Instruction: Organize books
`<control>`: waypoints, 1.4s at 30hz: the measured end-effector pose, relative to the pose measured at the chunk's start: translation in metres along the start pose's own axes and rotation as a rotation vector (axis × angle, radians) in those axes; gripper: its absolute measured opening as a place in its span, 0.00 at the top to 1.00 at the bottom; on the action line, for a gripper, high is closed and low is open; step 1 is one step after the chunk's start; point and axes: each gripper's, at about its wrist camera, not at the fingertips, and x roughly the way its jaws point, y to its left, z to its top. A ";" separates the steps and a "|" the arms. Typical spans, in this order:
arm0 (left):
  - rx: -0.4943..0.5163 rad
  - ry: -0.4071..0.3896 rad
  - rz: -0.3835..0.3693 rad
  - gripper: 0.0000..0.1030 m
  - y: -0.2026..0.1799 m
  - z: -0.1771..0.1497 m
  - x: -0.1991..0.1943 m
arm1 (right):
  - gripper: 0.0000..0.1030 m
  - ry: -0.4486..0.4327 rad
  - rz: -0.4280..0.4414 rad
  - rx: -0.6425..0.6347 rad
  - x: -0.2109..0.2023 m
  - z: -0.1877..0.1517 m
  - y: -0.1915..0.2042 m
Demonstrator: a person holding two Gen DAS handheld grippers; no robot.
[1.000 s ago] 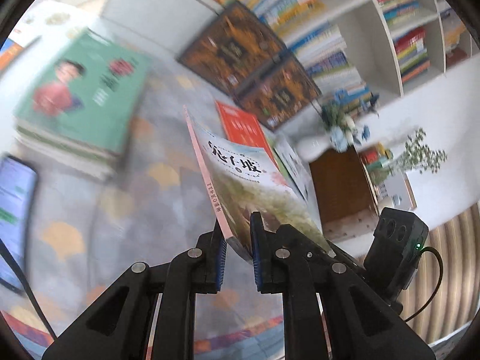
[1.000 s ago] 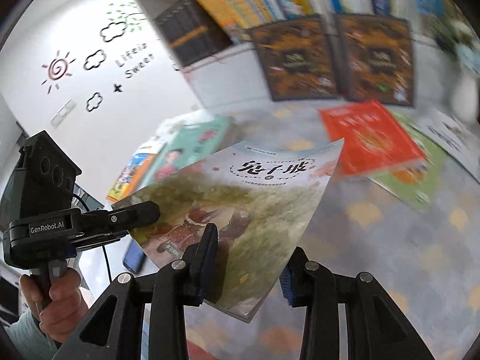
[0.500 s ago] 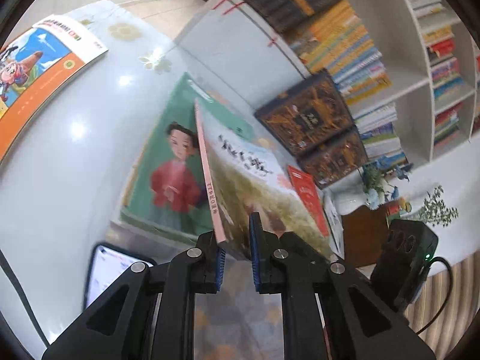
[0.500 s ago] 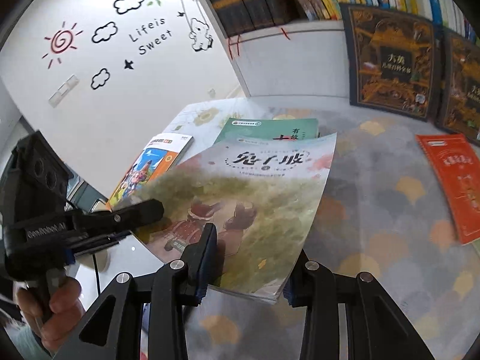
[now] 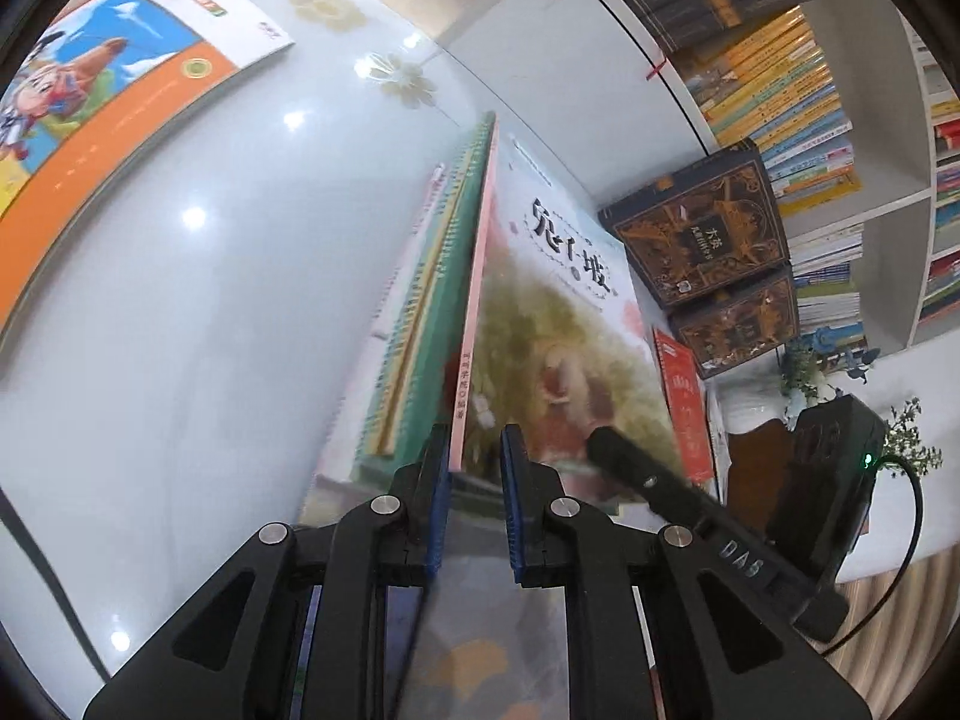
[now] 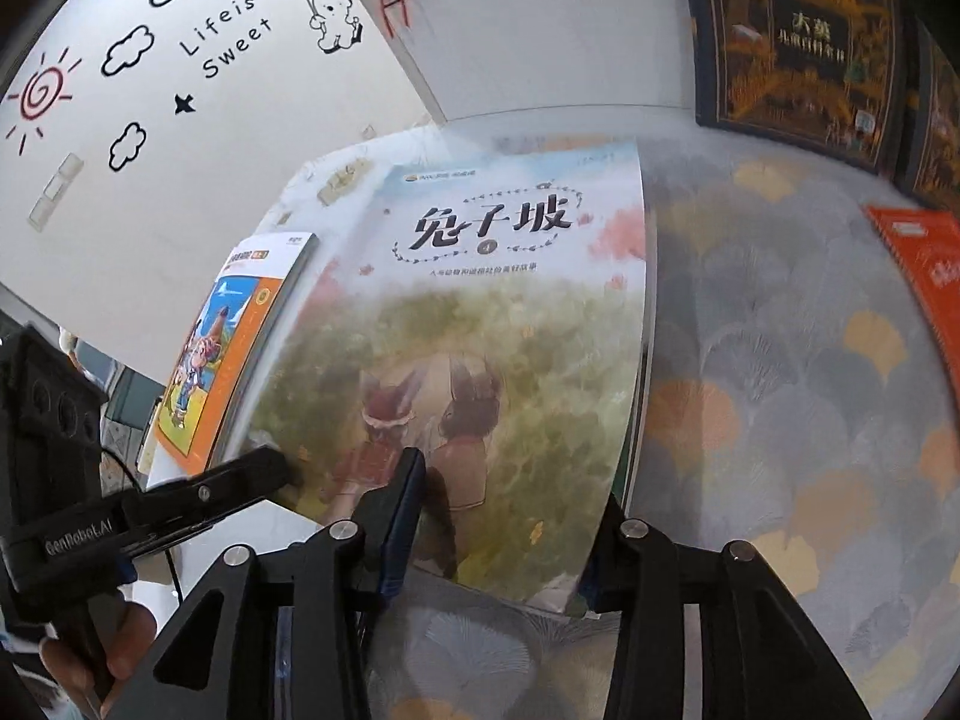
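Rabbit picture book (image 6: 498, 324) lies on the green-book stack (image 5: 420, 312) at the bench (image 5: 198, 276) corner. Left gripper (image 5: 474, 474) clamps its spine edge; right gripper (image 6: 504, 516) fingers are opening around the lower edge. Risk: one-sided release skews alignment

the white table top (image 5: 198, 312) is looking smooth and glossy, and it is reflecting small bright lights. the picture book (image 6: 480, 348) is showing a paper cover with a soft, half-matt finish. the orange book (image 5: 102, 114) is shining a little more on its paper cover. the mat (image 6: 780, 396) with the fan pattern is looking like soft, matt cloth. the left gripper (image 5: 474, 504) and the right gripper (image 6: 504, 540) are showing matt black plastic, blue ribbed pads and small shiny metal pins.
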 end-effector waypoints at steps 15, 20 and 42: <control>0.106 -0.080 0.019 0.86 -0.044 -0.023 -0.035 | 0.43 0.045 -0.051 0.009 -0.023 -0.026 -0.027; 0.166 -0.051 -0.034 0.86 -0.087 -0.039 -0.025 | 0.43 0.002 -0.155 0.034 -0.073 -0.047 -0.075; 0.207 0.094 -0.023 0.71 -0.269 -0.121 0.136 | 0.39 -0.304 -0.363 0.278 -0.290 -0.060 -0.354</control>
